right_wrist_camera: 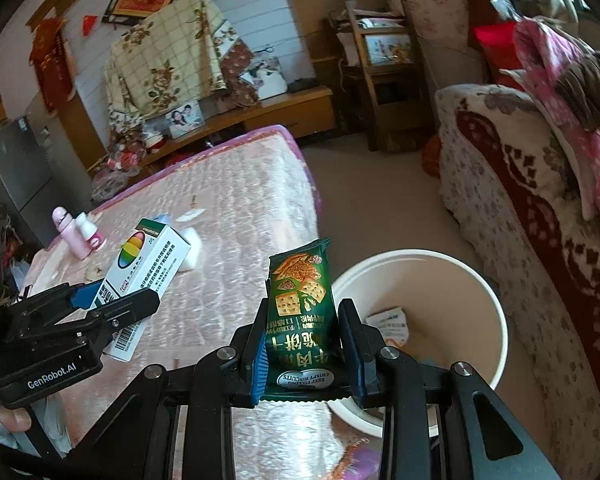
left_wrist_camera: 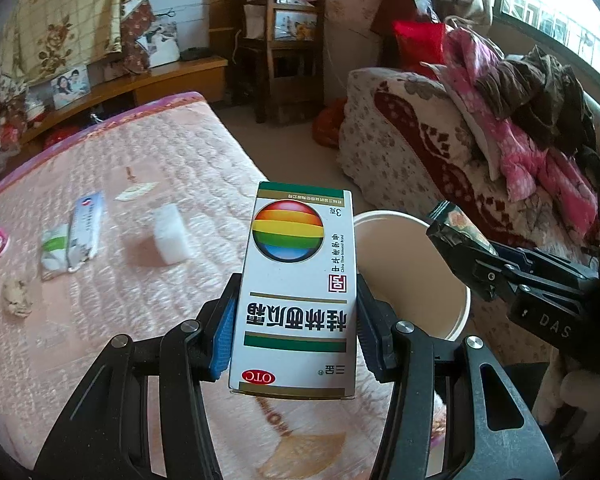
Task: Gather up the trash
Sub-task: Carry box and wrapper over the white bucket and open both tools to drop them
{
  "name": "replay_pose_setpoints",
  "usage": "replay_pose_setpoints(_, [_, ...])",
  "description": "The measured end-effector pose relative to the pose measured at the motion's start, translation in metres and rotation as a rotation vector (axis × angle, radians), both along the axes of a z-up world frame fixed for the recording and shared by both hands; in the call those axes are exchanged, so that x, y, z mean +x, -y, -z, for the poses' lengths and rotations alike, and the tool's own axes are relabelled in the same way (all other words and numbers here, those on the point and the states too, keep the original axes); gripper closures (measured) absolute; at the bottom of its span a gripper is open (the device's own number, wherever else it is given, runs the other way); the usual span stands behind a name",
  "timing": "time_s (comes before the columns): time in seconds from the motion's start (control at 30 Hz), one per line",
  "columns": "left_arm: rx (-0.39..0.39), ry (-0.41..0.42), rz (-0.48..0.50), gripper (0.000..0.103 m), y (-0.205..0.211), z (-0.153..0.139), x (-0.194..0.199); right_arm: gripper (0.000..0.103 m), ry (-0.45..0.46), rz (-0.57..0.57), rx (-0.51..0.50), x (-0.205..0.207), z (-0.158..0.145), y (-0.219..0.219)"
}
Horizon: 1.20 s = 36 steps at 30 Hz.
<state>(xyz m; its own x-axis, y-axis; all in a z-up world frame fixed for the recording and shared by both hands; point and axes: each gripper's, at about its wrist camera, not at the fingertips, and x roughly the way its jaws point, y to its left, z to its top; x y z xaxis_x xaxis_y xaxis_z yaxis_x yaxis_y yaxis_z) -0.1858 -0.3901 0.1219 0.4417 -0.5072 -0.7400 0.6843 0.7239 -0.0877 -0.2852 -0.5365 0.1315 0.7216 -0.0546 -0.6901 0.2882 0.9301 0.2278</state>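
My left gripper (left_wrist_camera: pixel 296 320) is shut on a white medicine box (left_wrist_camera: pixel 298 280) with a rainbow ball printed on it, held upright over the bed's edge. The same box (right_wrist_camera: pixel 144 276) shows at the left in the right wrist view. My right gripper (right_wrist_camera: pixel 304 344) is shut on a green biscuit packet (right_wrist_camera: pixel 300 300), held upright just left of the white bucket (right_wrist_camera: pixel 496 300). That bucket (left_wrist_camera: pixel 460 300) stands on the floor beside the bed, with crumpled paper (right_wrist_camera: pixel 390 322) inside. In the left wrist view the right gripper (left_wrist_camera: pixel 456 240) hangs over the bucket's far right rim.
On the pink quilted bed (left_wrist_camera: pixel 120 300) lie a white foam block (left_wrist_camera: pixel 172 238), a flat blue-white packet (left_wrist_camera: pixel 86 228), a green-white wrapper (left_wrist_camera: pixel 54 250), a brown lump (left_wrist_camera: pixel 17 298) and small pink bottles (right_wrist_camera: pixel 80 232). A sofa (right_wrist_camera: pixel 520 220) piled with clothes stands right of the bucket.
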Motion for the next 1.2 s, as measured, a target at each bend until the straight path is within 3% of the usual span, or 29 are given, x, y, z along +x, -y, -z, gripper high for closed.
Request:
replay_pose_setpoints(0.9, [0.008,-0.159,0.095,0.053,0.078,0.057,0.008,0.072,-0.103,0.15,0.079,-0.005,0.062,0.066])
replay_pose_setpoints(1.2, [-0.013,-0.219,0.114,0.052,0.083,0.065,0.01,0.057,-0.127,0.209,0.108,-0.007,0.076,0.08])
